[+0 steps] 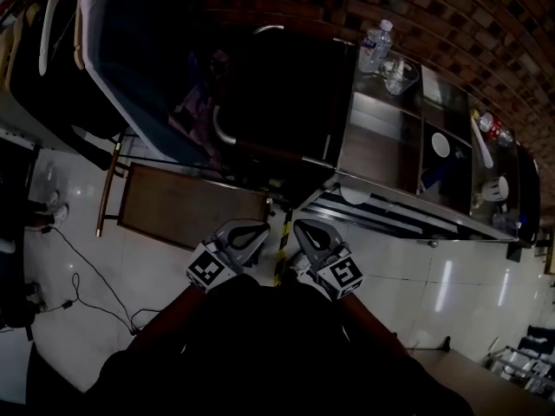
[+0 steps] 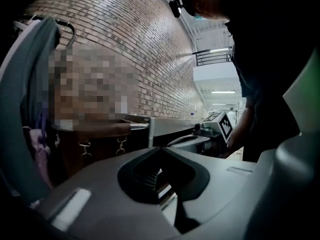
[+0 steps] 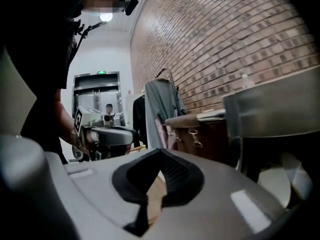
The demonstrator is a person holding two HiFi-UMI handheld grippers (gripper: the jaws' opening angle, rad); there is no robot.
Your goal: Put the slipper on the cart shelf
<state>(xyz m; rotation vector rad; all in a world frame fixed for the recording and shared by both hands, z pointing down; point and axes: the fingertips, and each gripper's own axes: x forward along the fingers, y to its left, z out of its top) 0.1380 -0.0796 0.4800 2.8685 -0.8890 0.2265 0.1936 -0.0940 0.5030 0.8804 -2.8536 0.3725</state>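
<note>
No slipper can be made out in any view. Both grippers are held close together in front of my body, above the white floor. My left gripper (image 1: 251, 226) (image 2: 160, 150) has its jaws closed tip to tip with nothing between them. Beside it, my right gripper (image 1: 305, 226) (image 3: 160, 152) is shut the same way and holds nothing. Each gripper view shows the other gripper off to the side: the right gripper (image 2: 212, 130) and the left gripper (image 3: 102, 132). The steel cart (image 1: 378, 150) with its shelves stands ahead and to the right.
A water bottle (image 1: 375, 46) and a glass bowl (image 1: 400, 74) stand on the cart top. A brown bag (image 1: 186, 206) lies ahead on the left, below a rack of hanging clothes (image 1: 130, 59). Cables (image 1: 78, 293) trail over the floor at left. A brick wall (image 1: 451, 16) runs behind.
</note>
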